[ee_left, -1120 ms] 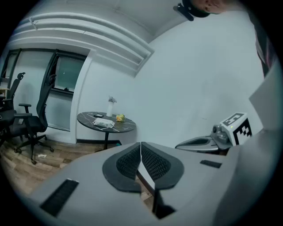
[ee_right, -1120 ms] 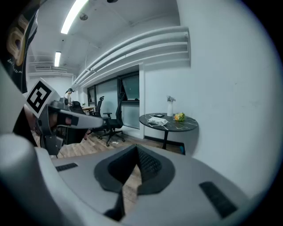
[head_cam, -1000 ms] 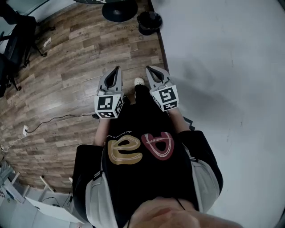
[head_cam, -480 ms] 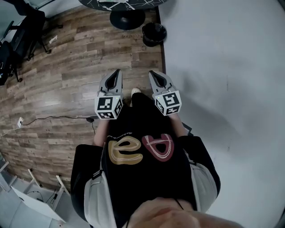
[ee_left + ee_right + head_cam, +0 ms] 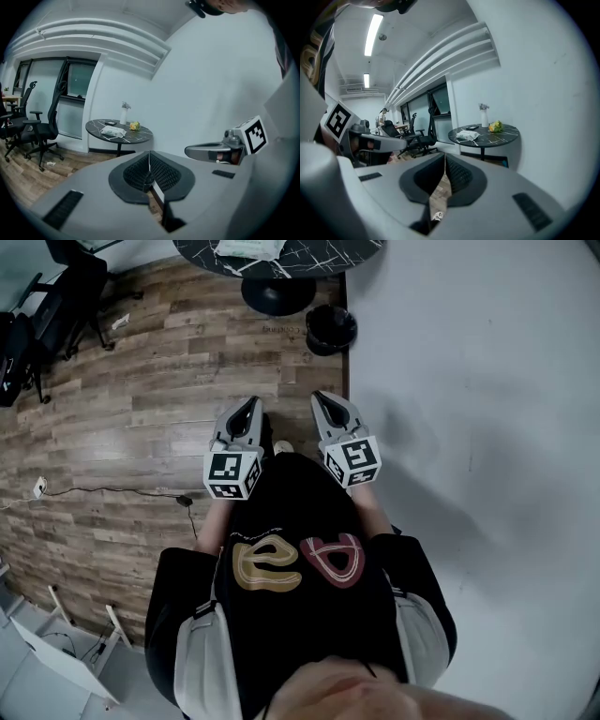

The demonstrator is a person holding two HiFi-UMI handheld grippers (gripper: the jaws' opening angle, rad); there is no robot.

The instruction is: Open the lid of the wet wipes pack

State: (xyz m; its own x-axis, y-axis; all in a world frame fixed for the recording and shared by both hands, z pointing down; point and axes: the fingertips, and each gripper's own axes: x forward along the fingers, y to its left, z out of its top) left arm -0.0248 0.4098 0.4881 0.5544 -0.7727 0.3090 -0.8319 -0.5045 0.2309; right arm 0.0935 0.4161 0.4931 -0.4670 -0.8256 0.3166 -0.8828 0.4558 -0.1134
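Observation:
The wet wipes pack (image 5: pixel 248 247) is a white packet lying on a round black marble table (image 5: pixel 319 251) at the top edge of the head view, some way ahead. It also shows in the left gripper view as the pack (image 5: pixel 112 132) and in the right gripper view as the pack (image 5: pixel 467 135). My left gripper (image 5: pixel 247 407) and right gripper (image 5: pixel 322 401) are held side by side in front of the person's chest, above the wooden floor. Both point toward the table, well short of it. Each has its jaws shut with nothing between them.
On the table stand a white bottle (image 5: pixel 124 114), a yellow object (image 5: pixel 135 126) and a dark flat device (image 5: pixel 110 123). A black bin (image 5: pixel 330 329) sits by the table's foot against the white wall. Office chairs (image 5: pixel 40 136) stand to the left, and a cable (image 5: pixel 112 491) runs over the floor.
The person has walked forward: the table, its foot and the bin have slid down into the head view. Both grippers keep the same shut pose, side by side.

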